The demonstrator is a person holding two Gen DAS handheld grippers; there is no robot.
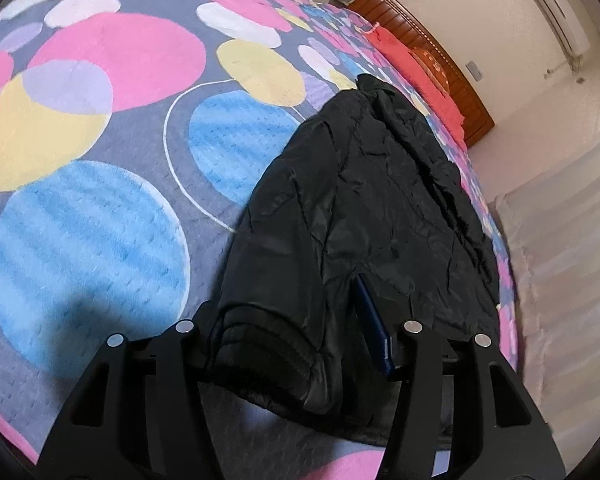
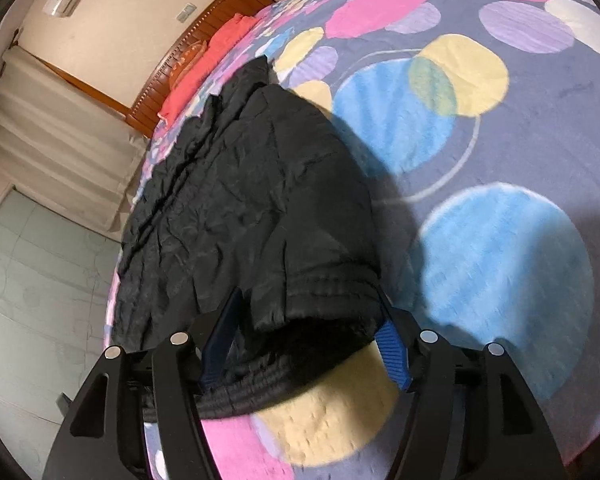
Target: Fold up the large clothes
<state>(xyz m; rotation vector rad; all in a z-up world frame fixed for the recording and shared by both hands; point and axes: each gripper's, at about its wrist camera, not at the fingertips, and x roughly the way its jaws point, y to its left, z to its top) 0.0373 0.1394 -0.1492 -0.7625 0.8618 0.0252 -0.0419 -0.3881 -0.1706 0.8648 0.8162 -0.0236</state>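
Observation:
A black padded jacket [image 1: 360, 200] lies folded narrow along the edge of the bed, with its collar far from me and its ribbed hem nearest. My left gripper [image 1: 288, 320] is shut on one end of the hem. Its right blue pad [image 1: 374, 328] presses the fabric, while bunched cloth hides the other finger. In the right wrist view the jacket [image 2: 240, 180] fills the space between the pads of my right gripper [image 2: 308, 312]. That gripper is shut on the other end of the hem, which bulges up and gapes above the blanket.
The bed carries a grey blanket [image 1: 100, 240] [image 2: 500, 260] with big pink, blue and yellow circles. A red pillow [image 1: 412, 64] [image 2: 204, 64] lies by the wooden headboard [image 1: 456, 80] [image 2: 220, 8]. Pale floor [image 1: 560, 240] [image 2: 40, 260] runs beside the bed edge next to the jacket.

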